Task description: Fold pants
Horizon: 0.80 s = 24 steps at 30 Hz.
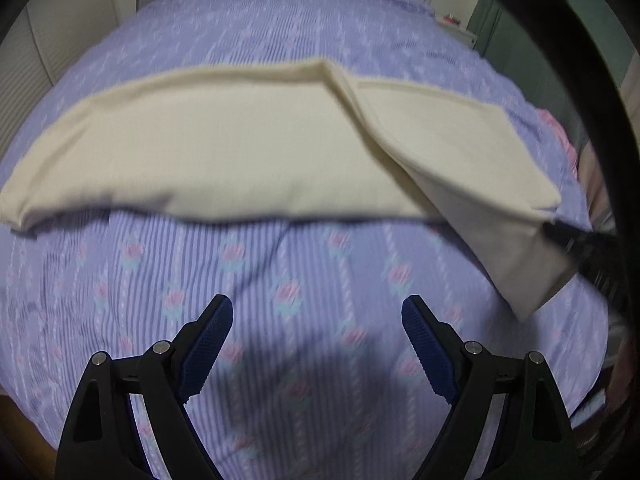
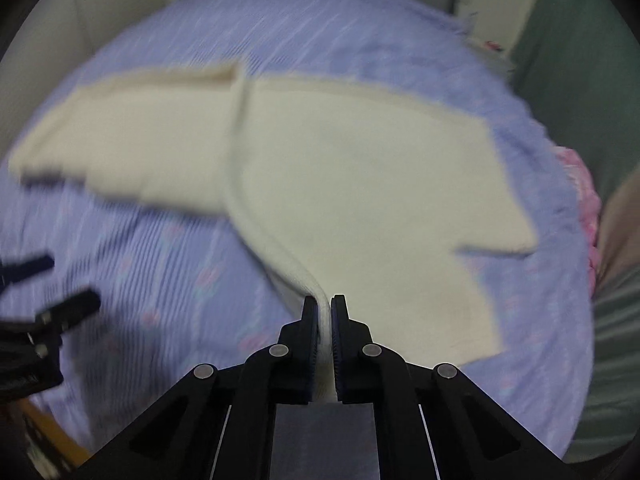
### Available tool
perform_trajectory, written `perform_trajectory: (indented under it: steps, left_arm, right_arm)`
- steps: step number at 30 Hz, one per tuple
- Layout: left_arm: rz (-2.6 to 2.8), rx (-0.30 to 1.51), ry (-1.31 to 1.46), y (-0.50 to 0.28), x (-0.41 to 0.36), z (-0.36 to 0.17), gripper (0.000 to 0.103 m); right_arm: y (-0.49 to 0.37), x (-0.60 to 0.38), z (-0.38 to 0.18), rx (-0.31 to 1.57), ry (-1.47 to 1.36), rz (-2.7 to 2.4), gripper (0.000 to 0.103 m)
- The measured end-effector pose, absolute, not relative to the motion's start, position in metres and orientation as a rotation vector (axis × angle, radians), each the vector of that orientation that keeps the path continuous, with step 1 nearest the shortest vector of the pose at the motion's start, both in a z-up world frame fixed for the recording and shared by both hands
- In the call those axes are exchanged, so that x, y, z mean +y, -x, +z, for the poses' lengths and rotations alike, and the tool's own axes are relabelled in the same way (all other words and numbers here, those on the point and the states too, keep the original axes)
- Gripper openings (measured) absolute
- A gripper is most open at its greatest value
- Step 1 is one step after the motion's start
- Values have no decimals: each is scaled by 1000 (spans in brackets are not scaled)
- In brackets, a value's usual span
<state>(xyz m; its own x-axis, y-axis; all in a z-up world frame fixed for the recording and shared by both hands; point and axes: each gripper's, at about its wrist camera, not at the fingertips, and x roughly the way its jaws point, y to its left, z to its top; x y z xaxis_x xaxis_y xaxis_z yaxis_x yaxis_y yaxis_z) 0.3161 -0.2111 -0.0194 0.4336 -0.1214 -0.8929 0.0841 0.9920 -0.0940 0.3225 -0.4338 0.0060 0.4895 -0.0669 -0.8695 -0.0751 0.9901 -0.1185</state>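
Left wrist view: the left gripper (image 1: 317,312) hangs above the bedspread (image 1: 280,280) with its jaws spread wide and nothing between them. The cream pants (image 1: 224,148) lie across the lilac, flower-patterned bedspread ahead of the gripper, stretched from the left edge of the view toward the right. At the right end a folded-over portion rises off the bed, its lower corner pinched by the right gripper (image 1: 560,236), which enters dark at the right margin. Pale cupboards and a green wall show beyond the bed, blurred.

Right wrist view: the right gripper (image 2: 324,304) is clenched on an edge of the pants (image 2: 360,184); a thick fold of cream cloth runs straight into the narrow gap between the fingers. From there the cloth fans out over the bedspread (image 2: 160,272), one part reaching left, a broader part right. The left gripper (image 2: 60,284) appears at the left edge, fingers apart, clear of the cloth. This view is motion-blurred.
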Motion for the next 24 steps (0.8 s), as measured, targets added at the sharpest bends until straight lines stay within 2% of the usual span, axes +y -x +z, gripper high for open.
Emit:
perform_trajectory:
  steps: [6,9,13,15,18,21,23,24]
  left_arm:
    - [-154,1026,19,-340,-241,13,87]
    - [-154,1008,31,-357,-262,21,87]
    - [-141,995,62,-380,-287,22,87]
    - [-144,995,69,-389,-301,20,87]
    - [-152,1003,92,-401,-315,11,87]
    - [-172,1020,100,-412,-331,2,87]
    - [-181,1019,87,-421,-345,0,87]
    - [-189,1014,78,-426,-351,-1,87]
  right_arm:
    - [-391,-487,64,905,162,-113,7]
    - [-431,-512,76,861,171,-156,2]
    - [-486,-538,69,843,202,-196,2]
    - [-515,-550,52,894,226,-165,2]
    - [-520,-570,40,939,124,-101,3]
    - [-505,-581,23,982,53,-50,11]
    - [-494,-586,6,1008,37,-29,34]
    - [-489,-588,1,1016,30,-19,35]
